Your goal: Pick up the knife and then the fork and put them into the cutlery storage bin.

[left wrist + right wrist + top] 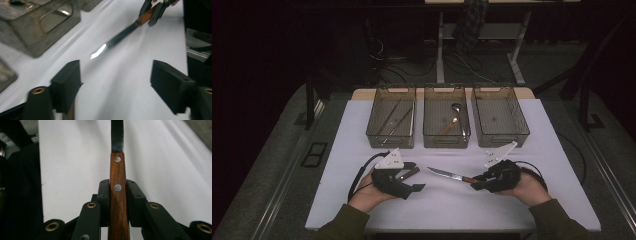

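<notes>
Blurred knife (117, 40) beyond spread jaws

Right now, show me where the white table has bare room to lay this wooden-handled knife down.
Free: the white table strip between the three smoky plastic bins and the hands, and the wide patch in front of the knife, between the grippers. Also bare beside the right bin. Crowded: the back row of bins, and around the left gripper and right gripper.
</notes>
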`<state>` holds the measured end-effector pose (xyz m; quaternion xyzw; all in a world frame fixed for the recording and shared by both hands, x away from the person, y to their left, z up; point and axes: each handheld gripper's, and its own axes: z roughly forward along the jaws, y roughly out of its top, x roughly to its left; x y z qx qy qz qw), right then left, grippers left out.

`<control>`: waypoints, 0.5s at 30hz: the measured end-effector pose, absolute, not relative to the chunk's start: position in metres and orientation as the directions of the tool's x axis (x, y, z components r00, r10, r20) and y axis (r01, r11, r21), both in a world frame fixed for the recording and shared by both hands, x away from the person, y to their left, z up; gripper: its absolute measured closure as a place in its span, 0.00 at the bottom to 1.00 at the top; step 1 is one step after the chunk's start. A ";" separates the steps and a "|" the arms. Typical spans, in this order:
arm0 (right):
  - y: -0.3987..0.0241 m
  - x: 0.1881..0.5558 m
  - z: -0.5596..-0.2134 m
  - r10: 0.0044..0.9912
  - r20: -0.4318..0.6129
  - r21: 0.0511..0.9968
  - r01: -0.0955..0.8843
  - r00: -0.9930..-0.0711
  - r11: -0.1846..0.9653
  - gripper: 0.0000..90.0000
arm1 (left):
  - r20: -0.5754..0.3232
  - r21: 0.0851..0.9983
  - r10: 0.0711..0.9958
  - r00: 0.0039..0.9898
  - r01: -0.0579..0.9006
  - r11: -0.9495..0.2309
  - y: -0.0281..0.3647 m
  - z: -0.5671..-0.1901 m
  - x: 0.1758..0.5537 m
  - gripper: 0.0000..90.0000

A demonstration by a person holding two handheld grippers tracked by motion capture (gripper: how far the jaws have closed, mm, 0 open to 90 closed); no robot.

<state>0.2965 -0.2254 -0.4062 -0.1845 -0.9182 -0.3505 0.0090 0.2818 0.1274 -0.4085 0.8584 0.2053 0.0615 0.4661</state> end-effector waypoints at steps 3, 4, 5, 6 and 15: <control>-0.231 0.299 -0.406 0.367 0.146 0.646 0.370 -0.918 0.668 0.83 | -0.092 0.821 0.448 0.889 0.322 -0.472 0.133 -0.416 0.280 0.15; -0.233 0.300 -0.406 0.379 0.146 0.652 0.378 -0.914 0.657 0.83 | -0.100 0.821 0.461 0.882 0.335 -0.463 0.136 -0.418 0.279 0.15; -0.235 0.302 -0.406 0.389 0.146 0.657 0.384 -0.909 0.649 0.83 | -0.107 0.821 0.471 0.876 0.345 -0.455 0.138 -0.420 0.278 0.14; -0.237 0.302 -0.405 0.401 0.148 0.660 0.392 -0.904 0.641 0.83 | -0.113 0.826 0.481 0.870 0.351 -0.441 0.140 -0.422 0.277 0.14; -0.253 0.309 -0.397 0.504 0.134 0.695 0.444 -0.853 0.566 0.83 | -0.102 0.835 0.493 0.864 0.344 -0.429 0.146 -0.430 0.282 0.01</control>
